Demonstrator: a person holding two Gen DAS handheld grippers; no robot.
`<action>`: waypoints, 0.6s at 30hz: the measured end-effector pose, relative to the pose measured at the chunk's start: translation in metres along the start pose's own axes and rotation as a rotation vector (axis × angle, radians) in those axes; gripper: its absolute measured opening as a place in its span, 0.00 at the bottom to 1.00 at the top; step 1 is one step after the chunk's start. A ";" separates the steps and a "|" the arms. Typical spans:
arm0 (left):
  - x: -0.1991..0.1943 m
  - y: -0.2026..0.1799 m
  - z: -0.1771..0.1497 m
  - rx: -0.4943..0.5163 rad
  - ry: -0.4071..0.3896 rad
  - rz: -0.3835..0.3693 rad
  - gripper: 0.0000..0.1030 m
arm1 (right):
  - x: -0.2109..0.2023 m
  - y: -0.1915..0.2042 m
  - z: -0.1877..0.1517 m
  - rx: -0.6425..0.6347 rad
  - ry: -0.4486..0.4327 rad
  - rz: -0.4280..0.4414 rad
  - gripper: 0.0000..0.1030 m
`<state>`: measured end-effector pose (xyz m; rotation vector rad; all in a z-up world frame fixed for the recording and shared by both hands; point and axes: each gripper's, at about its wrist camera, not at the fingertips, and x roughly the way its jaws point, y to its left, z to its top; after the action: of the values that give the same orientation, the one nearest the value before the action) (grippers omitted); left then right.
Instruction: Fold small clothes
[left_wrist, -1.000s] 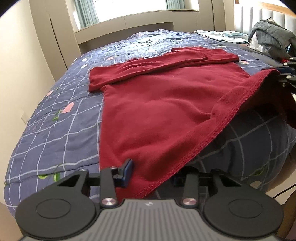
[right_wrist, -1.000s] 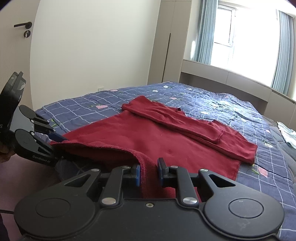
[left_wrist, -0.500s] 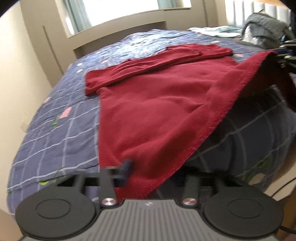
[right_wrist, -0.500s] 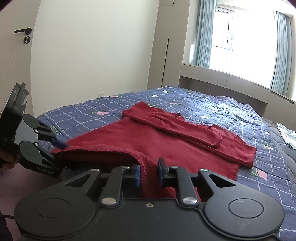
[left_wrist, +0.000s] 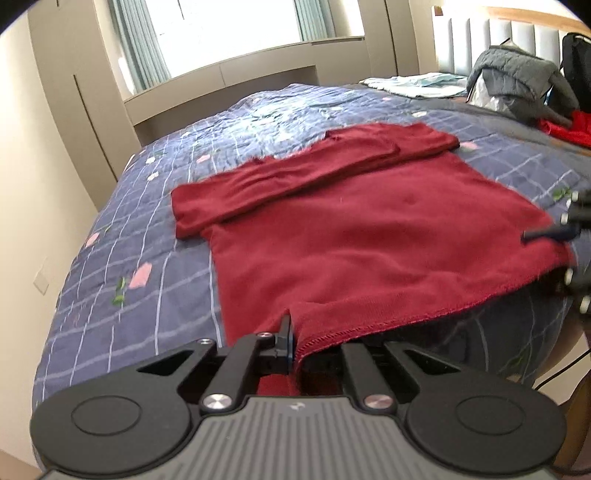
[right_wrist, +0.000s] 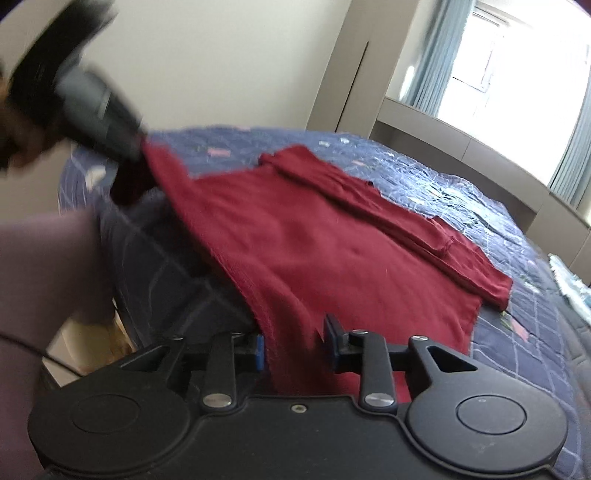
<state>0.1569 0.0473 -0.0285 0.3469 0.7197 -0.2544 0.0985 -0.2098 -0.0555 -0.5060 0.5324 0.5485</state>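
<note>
A dark red long-sleeved top (left_wrist: 369, 236) lies spread on a bed covered by a blue checked quilt (left_wrist: 147, 266), its sleeves folded across the far part of the body. The left gripper (left_wrist: 295, 343) has its fingers pressed together, pinching the near hem corner of the top and lifting it slightly off the quilt. The right gripper (right_wrist: 293, 341) is at the other hem corner; its jaws are opening, with the red cloth draped loosely between the blue pads. In the right wrist view, the left gripper appears blurred at upper left, with a mauve sleeve (right_wrist: 48, 266) below it. A grey jacket (left_wrist: 517, 81) sits near the headboard, beside pale folded cloth (left_wrist: 417, 83)
</note>
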 end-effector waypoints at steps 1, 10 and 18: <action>-0.001 0.002 0.004 0.003 -0.005 -0.005 0.04 | 0.001 0.003 -0.003 -0.022 0.011 -0.009 0.38; -0.009 0.004 0.019 0.028 -0.031 -0.024 0.04 | -0.010 -0.004 -0.028 -0.078 0.004 -0.199 0.41; -0.016 -0.008 -0.007 0.074 0.011 -0.050 0.04 | -0.036 -0.014 -0.037 -0.121 -0.035 -0.201 0.04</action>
<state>0.1381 0.0447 -0.0239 0.4010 0.7316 -0.3268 0.0688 -0.2543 -0.0579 -0.6563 0.4108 0.3985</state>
